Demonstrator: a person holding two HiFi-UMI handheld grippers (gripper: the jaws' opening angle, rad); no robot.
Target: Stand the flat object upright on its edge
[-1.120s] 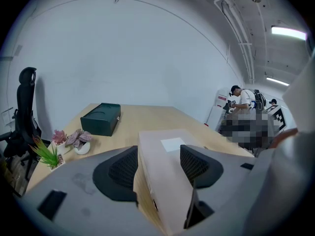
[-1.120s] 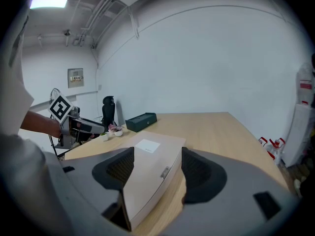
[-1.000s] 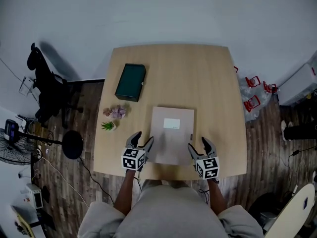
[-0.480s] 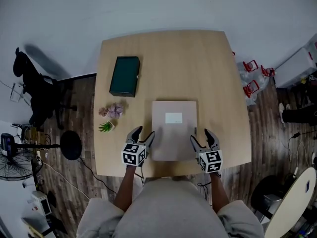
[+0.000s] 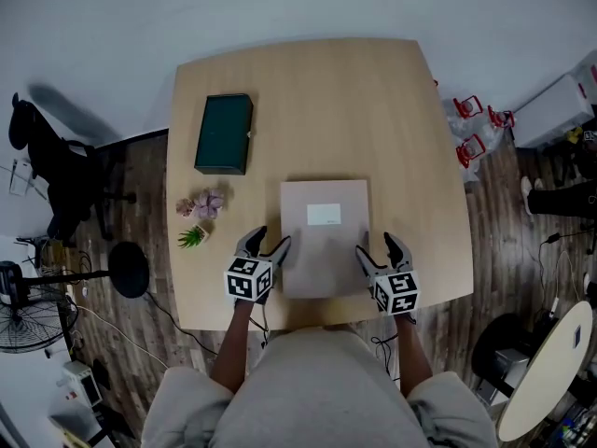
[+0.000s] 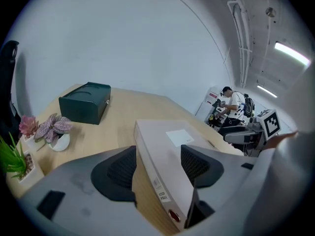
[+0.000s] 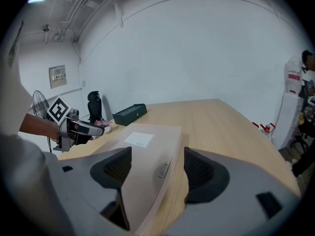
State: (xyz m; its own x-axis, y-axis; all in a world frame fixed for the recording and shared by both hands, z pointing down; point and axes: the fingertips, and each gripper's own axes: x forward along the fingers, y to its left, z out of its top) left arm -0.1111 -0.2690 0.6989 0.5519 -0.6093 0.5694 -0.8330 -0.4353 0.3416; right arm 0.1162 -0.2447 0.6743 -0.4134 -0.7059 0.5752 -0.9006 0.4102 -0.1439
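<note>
A flat beige box [image 5: 325, 236] with a white label lies flat on the wooden table [image 5: 308, 91], near its front edge. My left gripper [image 5: 269, 243] is open at the box's left edge, one jaw over the lid and one beside it on the table. In the left gripper view the box's side [image 6: 156, 173] runs between the left gripper's [image 6: 157, 165] dark pads. My right gripper [image 5: 377, 247] is open in the same way at the right edge. There the box [image 7: 147, 149] fills the gap of the right gripper [image 7: 155, 170].
A dark green case [image 5: 223, 133] lies at the table's back left. Two small potted plants [image 5: 201, 203] stand left of the beige box. An office chair [image 5: 47, 166] and a fan are on the floor to the left, and red items [image 5: 476, 129] to the right.
The head view has shifted, so the table sits higher in the picture. Both grippers stay open at the box's two side edges; the box has not moved.
</note>
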